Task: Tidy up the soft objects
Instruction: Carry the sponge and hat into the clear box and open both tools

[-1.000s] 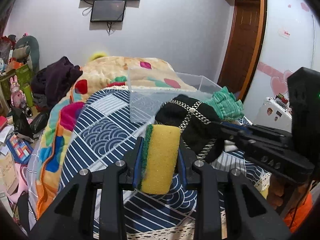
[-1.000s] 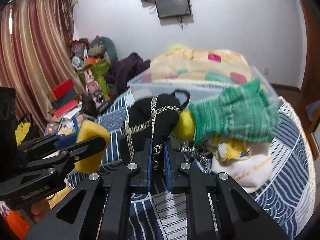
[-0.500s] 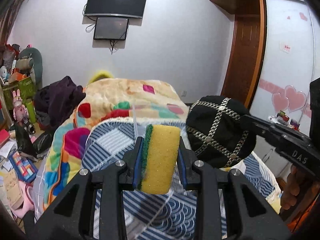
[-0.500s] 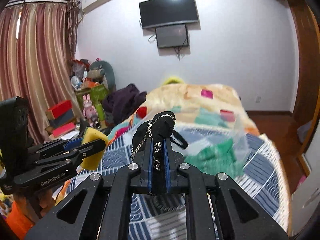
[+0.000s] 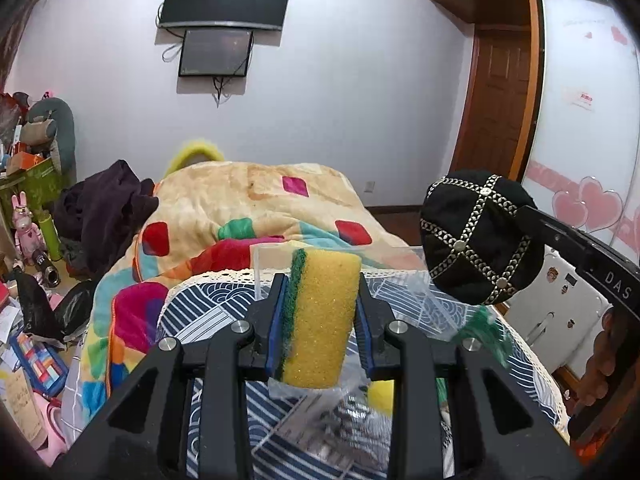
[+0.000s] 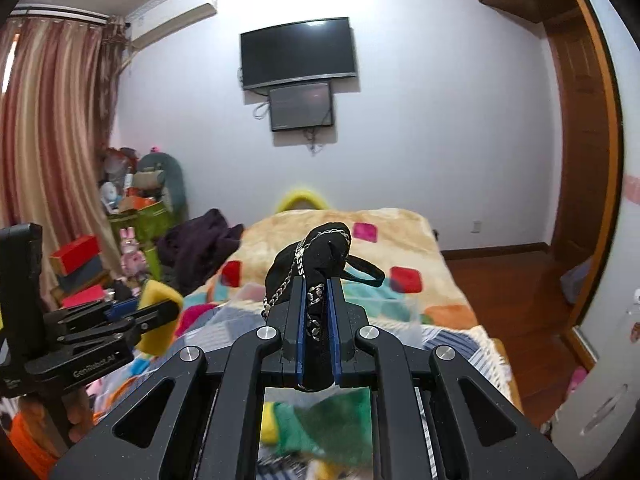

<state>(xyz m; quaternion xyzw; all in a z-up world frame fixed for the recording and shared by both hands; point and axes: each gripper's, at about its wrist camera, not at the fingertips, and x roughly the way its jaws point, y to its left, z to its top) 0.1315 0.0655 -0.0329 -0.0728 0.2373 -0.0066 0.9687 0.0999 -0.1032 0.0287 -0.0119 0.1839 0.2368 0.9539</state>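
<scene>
While the left tool (image 5: 318, 316) clamps a yellow-green sponge (image 5: 318, 320) above the clear bin's near rim (image 5: 280, 246), the right tool (image 6: 316, 316) pinches a black chain-trimmed cap (image 6: 316, 258) in open air over the bed (image 6: 400, 232).

— What sort of place is this?

— A lived-in bedroom in a home. A bed (image 6: 360, 240) with a patchwork blanket (image 5: 256, 216) fills the centre of both views, and a television (image 6: 298, 52) hangs on the white wall above it.

— Anything else?

— Striped curtains (image 6: 48, 152) at the far left of the right wrist view, toys and boxes (image 6: 132, 216) piled beneath them, and a wooden door (image 5: 500, 120) at the right of the left wrist view.
</scene>
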